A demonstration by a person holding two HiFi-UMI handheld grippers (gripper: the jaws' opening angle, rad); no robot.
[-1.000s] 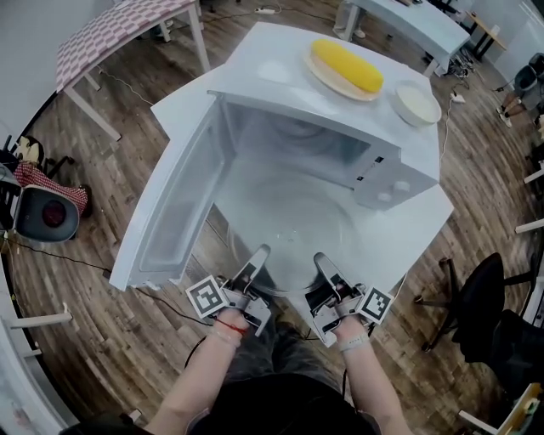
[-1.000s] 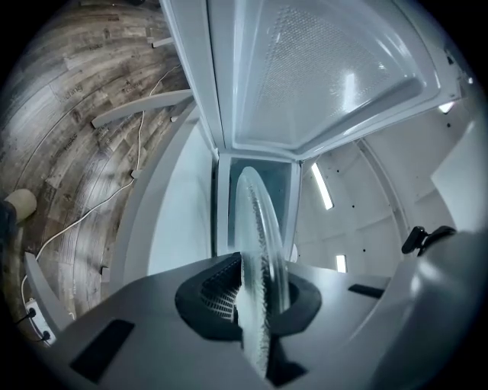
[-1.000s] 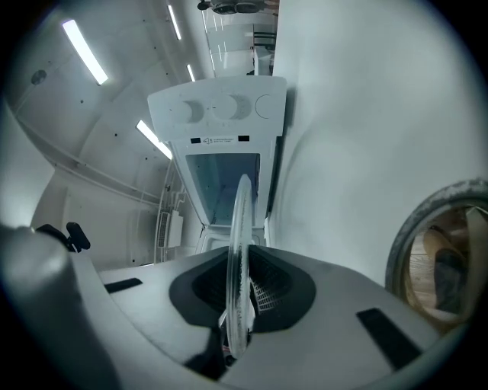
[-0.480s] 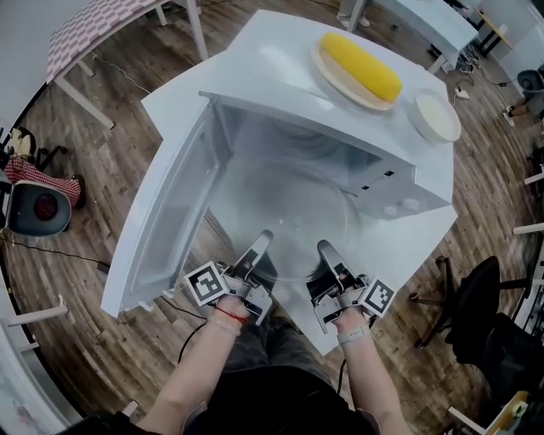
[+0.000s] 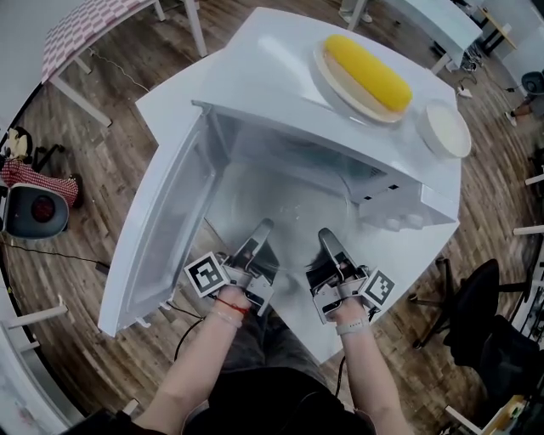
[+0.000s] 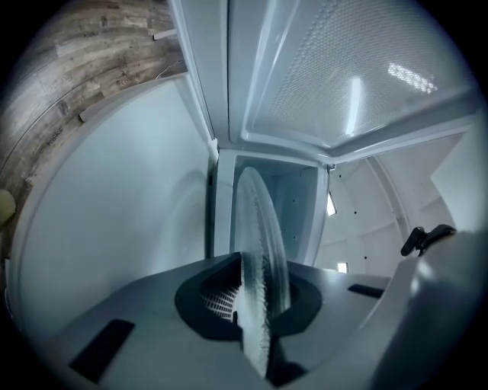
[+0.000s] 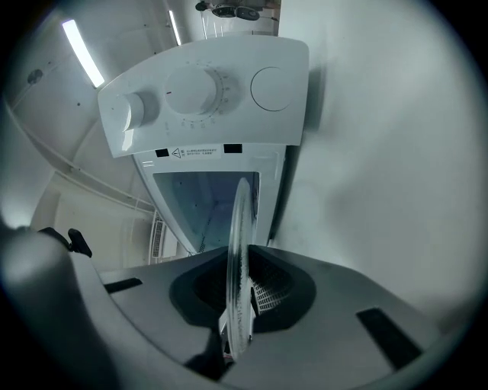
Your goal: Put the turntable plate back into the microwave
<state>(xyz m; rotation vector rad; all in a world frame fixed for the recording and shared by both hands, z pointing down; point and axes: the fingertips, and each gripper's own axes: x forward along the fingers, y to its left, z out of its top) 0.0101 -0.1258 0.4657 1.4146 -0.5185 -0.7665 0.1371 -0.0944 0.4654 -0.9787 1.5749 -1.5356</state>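
Observation:
The clear glass turntable plate point(image 5: 287, 208) lies roughly level in the mouth of the white microwave point(image 5: 297, 93), most of it inside the cavity. My left gripper point(image 5: 258, 235) is shut on its near left rim. My right gripper point(image 5: 328, 244) is shut on its near right rim. In the left gripper view the plate point(image 6: 258, 236) stands edge-on between the jaws of the left gripper point(image 6: 256, 308), with the cavity beyond. The right gripper view shows the plate point(image 7: 239, 228) edge-on in the right gripper point(image 7: 238, 308), below the control panel point(image 7: 200, 95).
The microwave door point(image 5: 161, 234) hangs open to the left. On top of the microwave sit a plate with a yellow corn cob point(image 5: 368, 72) and a small white dish point(image 5: 447, 129). A checked table point(image 5: 85, 25) is at far left, an office chair point(image 5: 489, 314) at right.
Both grippers have pushed forward with the plate, which now reaches deeper into the microwave cavity than a second ago. The grips are unchanged.

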